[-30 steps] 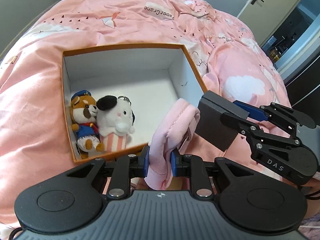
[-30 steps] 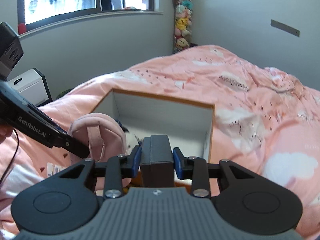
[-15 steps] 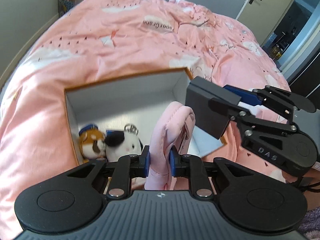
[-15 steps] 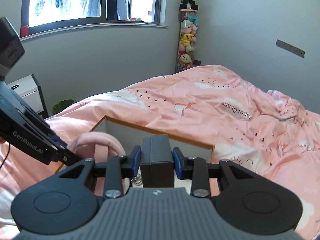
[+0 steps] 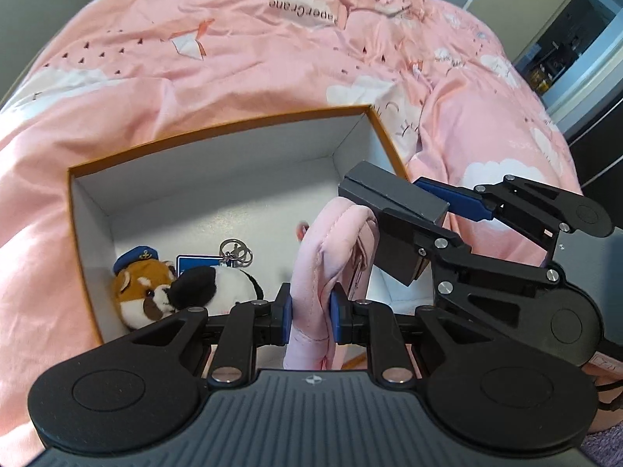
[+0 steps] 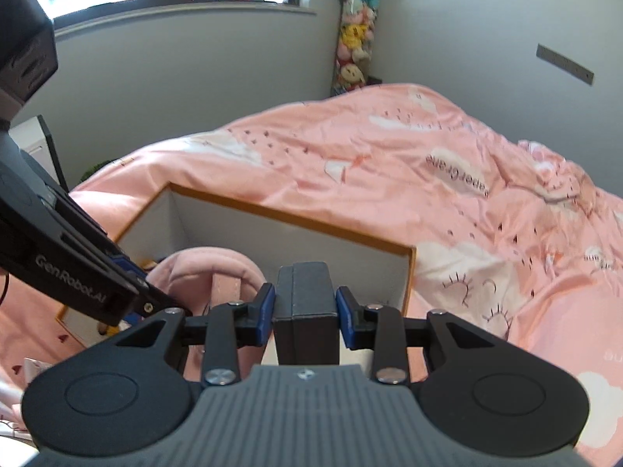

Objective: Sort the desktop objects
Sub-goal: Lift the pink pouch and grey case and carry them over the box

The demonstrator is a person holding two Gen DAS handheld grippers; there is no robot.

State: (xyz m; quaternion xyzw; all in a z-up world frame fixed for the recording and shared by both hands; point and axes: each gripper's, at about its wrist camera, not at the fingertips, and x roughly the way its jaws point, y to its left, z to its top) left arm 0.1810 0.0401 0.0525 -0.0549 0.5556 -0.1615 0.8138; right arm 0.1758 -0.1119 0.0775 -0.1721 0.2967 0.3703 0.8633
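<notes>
Pink pouch (image 5: 319, 272) clamped in left claw (image 5: 310, 313) and dark case (image 6: 305, 303) clamped in right claw (image 6: 305, 313), both over open box (image 5: 218, 128) on bed; risk of collision between crowded claws, or crushing plush toys (image 5: 175, 292) below.

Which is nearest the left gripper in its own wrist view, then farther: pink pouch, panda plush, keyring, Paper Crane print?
1. Pink pouch, clamped in the left gripper.
2. Panda plush, left in box.
3. Keyring, behind panda.
4. Paper Crane print, far on duvet.
</notes>
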